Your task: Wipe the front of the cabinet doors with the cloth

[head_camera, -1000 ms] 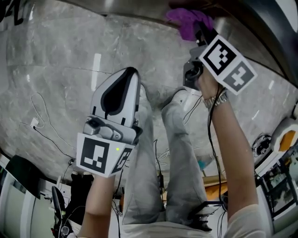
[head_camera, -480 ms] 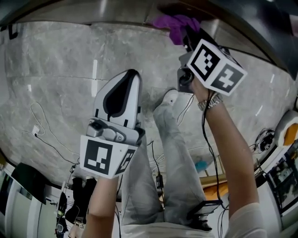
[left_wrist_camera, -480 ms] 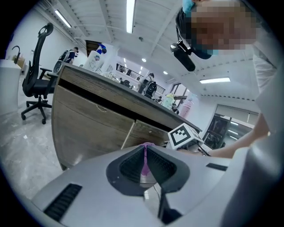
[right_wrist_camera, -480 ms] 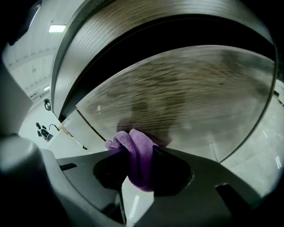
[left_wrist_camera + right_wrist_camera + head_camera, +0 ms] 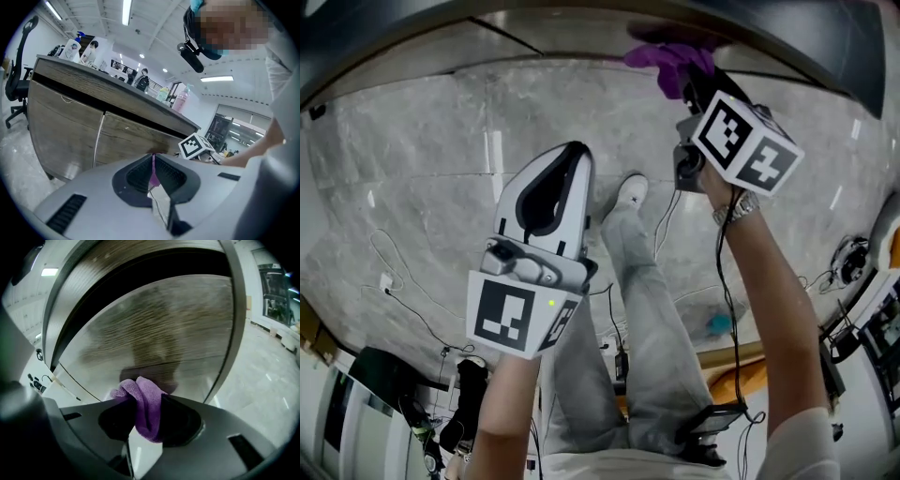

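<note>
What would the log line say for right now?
right gripper: shut on purple cloth | cloth: up close to cabinet door front | left gripper: shut, empty, off the door

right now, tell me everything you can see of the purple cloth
The purple cloth looks like soft, fluffy microfibre, bunched into a folded wad. It is clamped between the jaws of the right gripper, with one rounded lump bulging out above them and a shorter end hanging below. Its upper lump sits against the wood-grain cabinet door, low on the panel, and seems to be pressed onto it. Nothing else touches it.
</note>
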Available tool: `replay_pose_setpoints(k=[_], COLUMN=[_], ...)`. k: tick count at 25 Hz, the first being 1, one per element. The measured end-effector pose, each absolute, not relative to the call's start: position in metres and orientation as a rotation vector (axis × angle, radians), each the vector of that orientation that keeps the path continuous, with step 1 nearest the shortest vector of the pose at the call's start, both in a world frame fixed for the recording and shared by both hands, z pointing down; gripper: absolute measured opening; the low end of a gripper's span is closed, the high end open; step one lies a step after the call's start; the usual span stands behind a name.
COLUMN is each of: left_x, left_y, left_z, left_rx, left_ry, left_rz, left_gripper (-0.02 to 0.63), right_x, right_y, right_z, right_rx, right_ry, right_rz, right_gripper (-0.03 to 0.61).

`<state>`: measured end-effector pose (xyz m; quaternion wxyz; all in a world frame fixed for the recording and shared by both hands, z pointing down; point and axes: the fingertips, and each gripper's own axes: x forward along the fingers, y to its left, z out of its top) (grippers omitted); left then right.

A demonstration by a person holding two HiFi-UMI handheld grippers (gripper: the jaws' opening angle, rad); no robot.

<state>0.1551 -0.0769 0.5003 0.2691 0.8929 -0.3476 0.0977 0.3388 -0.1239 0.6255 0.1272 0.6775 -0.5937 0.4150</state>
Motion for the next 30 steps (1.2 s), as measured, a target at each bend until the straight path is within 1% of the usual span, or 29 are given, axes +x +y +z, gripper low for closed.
replay_pose_setpoints(k=[5, 9, 13, 16, 18, 22, 30], left_x=[0.183, 0.192, 0.201, 0.203, 0.194, 0.163, 0.083], left_y=[-0.077, -0.072, -0.061, -0.061, -0.062, -0.069, -0.091], left_z=[0.506, 0.509, 0.509, 0.506, 0.509, 0.521, 0.536], left_rx=[2.422, 2.433, 2.432, 2.44, 2.436, 2.416, 2.425], left_ry=[-0.883, -0.832, -0.789, -0.782, -0.783, -0.802, -0.796], left_rz=[0.283, 0.29, 0.3, 0.289, 0.288, 0.291, 0.326], left_gripper=[0.023, 0.023, 0.023, 0.023, 0.023, 0.023, 0.023], right_x=[0.373, 0.389, 0.421, 0.442, 0.442, 0.404, 0.251], right_y=[-0.112, -0.104, -0.088, -0.081, -0.078, -0.074, -0.099], right_z=[0.632, 0.637, 0.64, 0.636, 0.635, 0.64, 0.676], right_rx=[1.991, 2.006, 2.058, 2.107, 2.163, 2.193, 1.97], right_ry=[-1.69, -1.652, -1.571, -1.517, -1.476, -1.467, -1.589], right_rz=[1.193, 1.17, 1.178, 1.152, 1.16, 1.233, 1.317], right_gripper=[0.14, 0.14, 0.14, 0.14, 0.14, 0.14, 0.14])
